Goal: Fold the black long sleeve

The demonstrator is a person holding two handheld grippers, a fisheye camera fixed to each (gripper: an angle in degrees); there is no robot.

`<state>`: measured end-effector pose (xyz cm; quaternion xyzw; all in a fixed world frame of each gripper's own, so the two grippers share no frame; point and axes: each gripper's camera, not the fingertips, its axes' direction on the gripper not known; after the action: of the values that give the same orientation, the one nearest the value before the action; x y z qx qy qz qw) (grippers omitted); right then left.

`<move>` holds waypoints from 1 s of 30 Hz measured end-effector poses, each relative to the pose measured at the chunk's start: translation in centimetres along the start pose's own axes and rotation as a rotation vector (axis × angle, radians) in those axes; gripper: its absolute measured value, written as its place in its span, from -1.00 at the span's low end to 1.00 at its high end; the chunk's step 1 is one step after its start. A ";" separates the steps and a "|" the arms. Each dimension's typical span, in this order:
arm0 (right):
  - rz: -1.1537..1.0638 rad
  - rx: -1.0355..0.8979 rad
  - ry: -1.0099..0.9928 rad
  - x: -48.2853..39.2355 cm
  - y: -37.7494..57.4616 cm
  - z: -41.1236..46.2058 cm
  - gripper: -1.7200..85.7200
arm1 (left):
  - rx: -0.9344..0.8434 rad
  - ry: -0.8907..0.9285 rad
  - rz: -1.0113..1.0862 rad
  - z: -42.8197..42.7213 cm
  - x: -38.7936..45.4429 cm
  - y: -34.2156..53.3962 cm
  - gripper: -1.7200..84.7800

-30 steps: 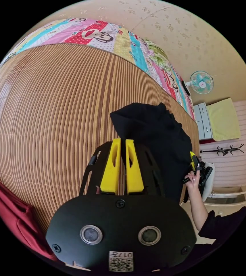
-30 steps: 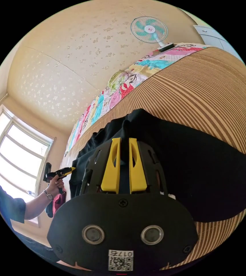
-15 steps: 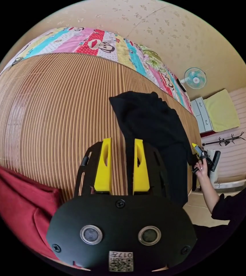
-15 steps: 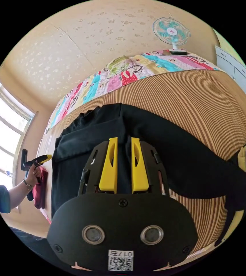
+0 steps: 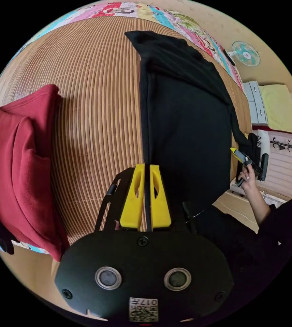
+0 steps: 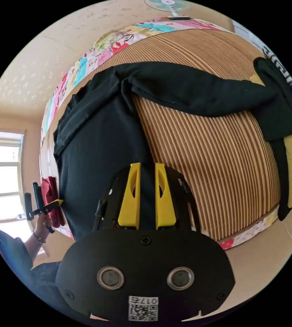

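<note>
The black long sleeve (image 5: 187, 129) lies spread flat on a striped bamboo mat (image 5: 98, 102), its body running toward the near edge. My left gripper (image 5: 145, 166) is shut on the shirt's side edge near the hem. In the right gripper view the shirt body (image 6: 98, 143) lies to the left, and one sleeve (image 6: 200, 92) stretches across the mat (image 6: 207, 160) to the right. My right gripper (image 6: 147, 166) is shut on the hem, with black cloth between its jaws. Each view catches the other gripper, held in a hand: the right gripper (image 5: 240, 156) and the left gripper (image 6: 48, 206).
A red garment (image 5: 19, 163) lies on the mat left of the shirt and appears again (image 6: 52, 201) by the left gripper. A black and yellow item (image 6: 289, 112) lies at the mat's right end. A patterned quilt (image 6: 84, 61) borders the far side, with a fan (image 5: 245, 53) and drawers (image 5: 257, 105) beyond.
The bunched shirt has been drawn toward the near edge and laid out flat. My left gripper opened half a second ago and has shut on the shirt's edge. The right gripper kept its hold.
</note>
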<state>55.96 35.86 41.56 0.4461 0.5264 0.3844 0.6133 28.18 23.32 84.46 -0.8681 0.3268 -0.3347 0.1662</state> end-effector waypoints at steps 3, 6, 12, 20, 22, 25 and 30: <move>0.263 0.189 -0.139 5.8 -0.9 -4.1 -0.74 | 0.000 -0.001 -0.043 -1.1 -2.3 -0.3 -0.87; 0.513 0.337 -0.043 12.5 -2.3 -6.7 -0.70 | 0.063 0.068 -0.081 -2.1 -3.5 0.3 -0.83; 0.689 0.461 -0.047 17.9 -6.9 -6.2 -0.84 | 0.094 0.039 -0.132 -2.4 -3.9 1.5 -0.81; -0.146 0.693 0.326 -15.3 -11.1 -6.0 -0.86 | 0.199 0.026 -0.113 -4.4 -1.7 2.0 -0.81; -0.326 0.623 0.234 -20.9 -9.8 -1.2 -0.84 | 0.219 0.038 -0.109 -4.5 -1.3 2.2 -0.81; -0.587 0.357 0.080 -26.5 -6.8 8.7 -0.80 | 0.235 0.046 -0.110 -4.2 -1.1 2.6 -0.81; -0.700 0.296 0.032 -25.4 -2.1 11.1 -0.77 | 0.261 0.080 -0.128 -4.2 -2.6 4.2 -0.81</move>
<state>63.10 9.71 47.84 0.3167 0.7064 0.0783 0.6281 21.93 21.69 84.14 -0.8442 0.2309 -0.4184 0.2426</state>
